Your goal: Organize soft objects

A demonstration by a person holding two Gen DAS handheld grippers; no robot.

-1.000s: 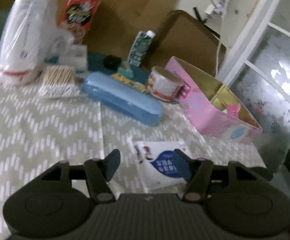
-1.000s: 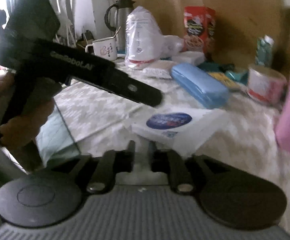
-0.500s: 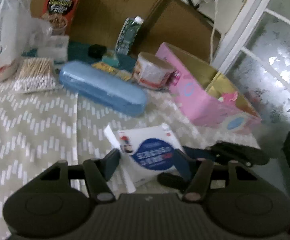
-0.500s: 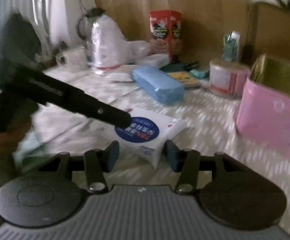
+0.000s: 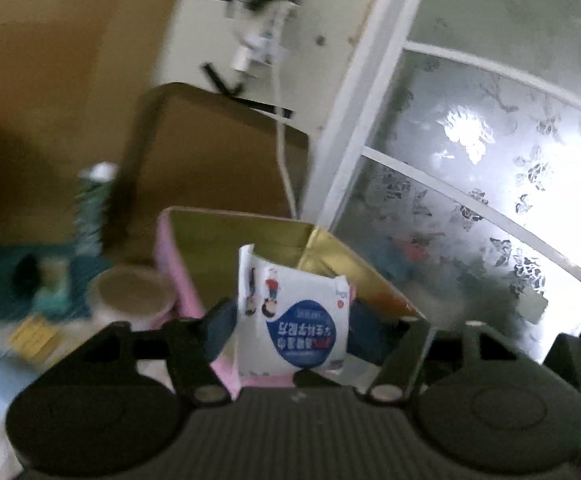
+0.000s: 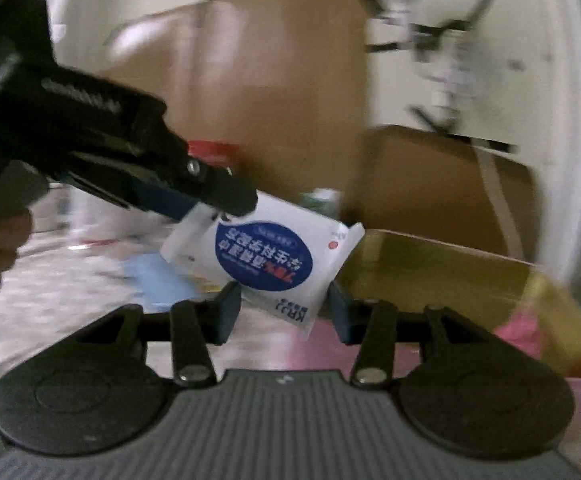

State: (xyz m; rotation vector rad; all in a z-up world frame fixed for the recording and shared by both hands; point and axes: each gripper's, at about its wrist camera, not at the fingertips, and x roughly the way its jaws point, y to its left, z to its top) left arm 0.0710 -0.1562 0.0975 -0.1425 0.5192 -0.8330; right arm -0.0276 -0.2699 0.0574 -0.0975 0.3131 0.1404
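Observation:
A white soft packet with a blue oval label (image 5: 295, 320) is lifted off the table, held between the fingers of my left gripper (image 5: 290, 330). It hangs in front of the open pink box with a gold inside (image 5: 226, 236). In the right wrist view the left gripper (image 6: 214, 196) pinches the packet (image 6: 266, 256) at one end, and the packet's other end lies between the fingers of my right gripper (image 6: 282, 308), which look closed against its sides. The pink box (image 6: 450, 276) lies just behind and to the right.
A round tub (image 5: 132, 298), a green carton (image 5: 90, 208) and a blue case (image 6: 150, 280) stand on the patterned tablecloth to the left. A brown cardboard box (image 5: 218, 160) is behind the pink box. A frosted window (image 5: 470, 200) is at the right.
The packet lay flat on the table with both grippers around it. Now it is lifted and carried right, up to the pink box. Both views have swung upward.

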